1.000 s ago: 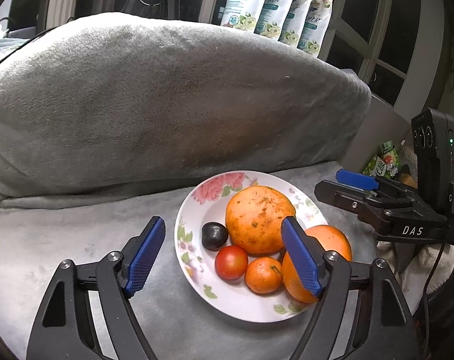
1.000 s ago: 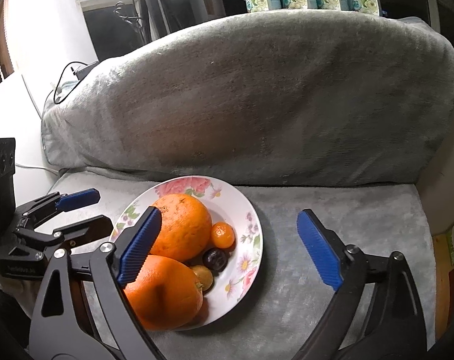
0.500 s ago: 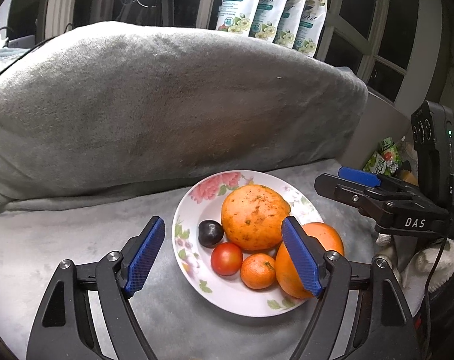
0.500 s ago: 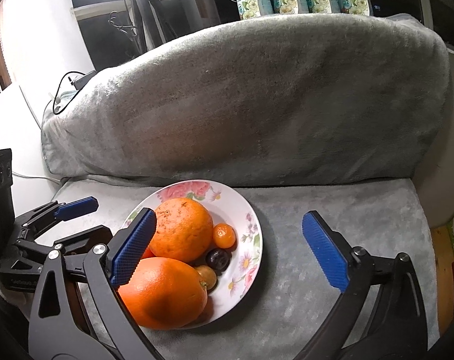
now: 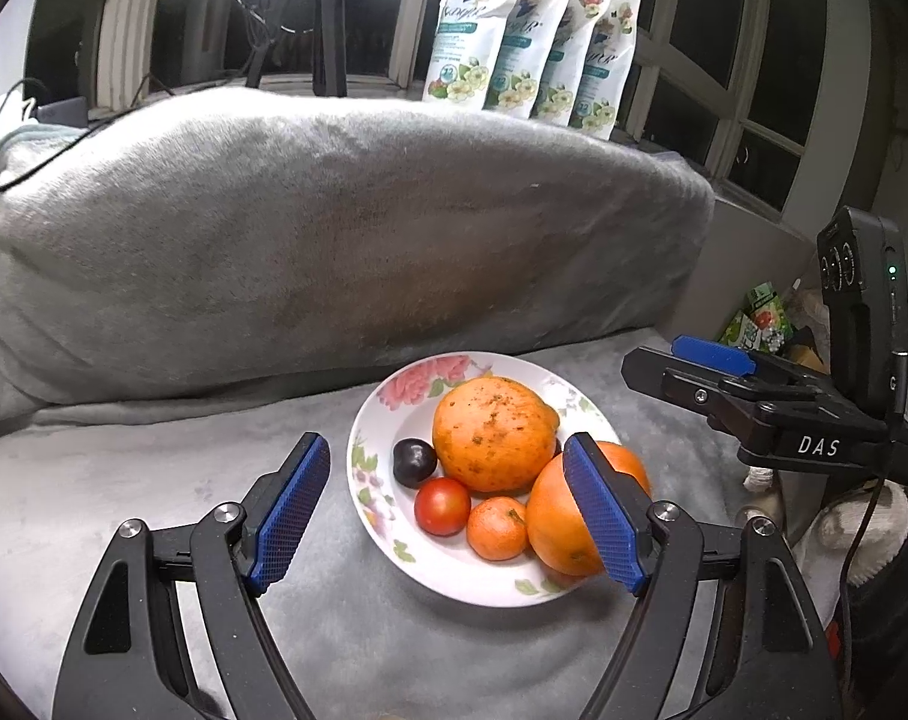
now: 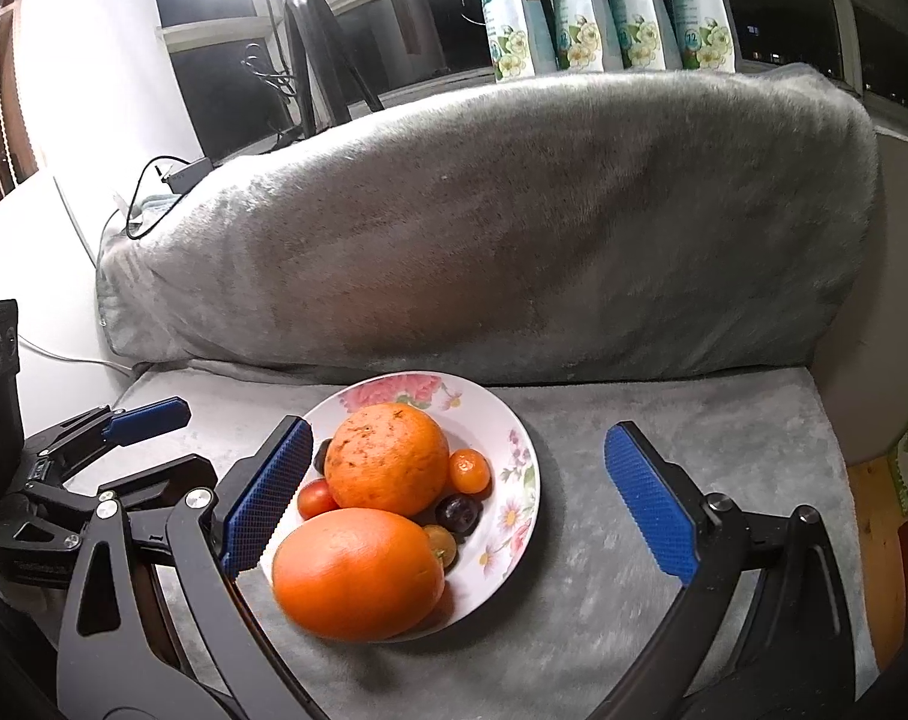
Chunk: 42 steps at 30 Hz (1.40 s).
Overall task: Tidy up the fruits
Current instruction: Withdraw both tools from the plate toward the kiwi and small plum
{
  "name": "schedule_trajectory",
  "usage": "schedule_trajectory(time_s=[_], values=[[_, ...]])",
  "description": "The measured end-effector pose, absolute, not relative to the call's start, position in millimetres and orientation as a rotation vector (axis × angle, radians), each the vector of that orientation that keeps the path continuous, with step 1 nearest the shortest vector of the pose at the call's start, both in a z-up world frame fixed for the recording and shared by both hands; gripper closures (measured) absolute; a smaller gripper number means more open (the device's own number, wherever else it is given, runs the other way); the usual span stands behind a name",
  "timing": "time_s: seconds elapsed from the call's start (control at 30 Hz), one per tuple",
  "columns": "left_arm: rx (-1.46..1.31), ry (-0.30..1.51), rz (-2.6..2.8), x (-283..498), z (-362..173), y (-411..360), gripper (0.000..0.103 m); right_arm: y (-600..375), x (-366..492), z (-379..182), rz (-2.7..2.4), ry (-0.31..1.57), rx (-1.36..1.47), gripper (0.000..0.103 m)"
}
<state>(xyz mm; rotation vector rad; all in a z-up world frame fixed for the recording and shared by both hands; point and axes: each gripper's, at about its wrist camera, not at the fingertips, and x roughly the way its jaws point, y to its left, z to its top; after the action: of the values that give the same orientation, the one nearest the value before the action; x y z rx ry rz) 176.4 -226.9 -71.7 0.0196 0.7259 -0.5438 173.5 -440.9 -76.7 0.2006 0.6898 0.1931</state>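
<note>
A flowered white plate (image 5: 387,396) (image 6: 508,420) sits on a grey blanket. It holds a speckled orange (image 5: 493,432) (image 6: 387,459), a smooth big orange (image 5: 553,516) (image 6: 357,573), a tomato (image 5: 441,505) (image 6: 315,497), a mandarin (image 5: 497,528) (image 6: 470,471), a dark plum (image 5: 413,462) (image 6: 457,513) and a small yellow fruit (image 6: 440,542). My left gripper (image 5: 447,516) is open and empty, just in front of the plate. My right gripper (image 6: 454,504) is open and empty, with the plate's right half between its fingers. The right gripper also shows in the left wrist view (image 5: 754,396), right of the plate.
A big grey cushion (image 5: 333,228) (image 6: 502,222) rises behind the plate. Several white pouches (image 5: 532,48) (image 6: 604,6) stand on the window sill behind it. A tripod (image 6: 309,42) and cables stand at the back left. The left gripper's fingers (image 6: 147,420) show left of the plate.
Both grippers have drawn back and up a little from the plate, so the fruits look smaller and farther. The fruits have not moved and both grippers stay open.
</note>
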Motion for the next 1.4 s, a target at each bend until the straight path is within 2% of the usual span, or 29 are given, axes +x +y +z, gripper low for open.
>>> schedule_trajectory(time_s=[0.73,1.4], values=[[-0.011,0.657,-0.517,129.6,-45.3,-188.8,0.022,-405.7,137.4,-57.1,0.259,0.64,0.152,0.0],[-0.035,0.615,-0.395,91.8,-41.8,-112.4,0.023,-346.0,120.8,-55.2,0.398,0.642,0.122,0.0]])
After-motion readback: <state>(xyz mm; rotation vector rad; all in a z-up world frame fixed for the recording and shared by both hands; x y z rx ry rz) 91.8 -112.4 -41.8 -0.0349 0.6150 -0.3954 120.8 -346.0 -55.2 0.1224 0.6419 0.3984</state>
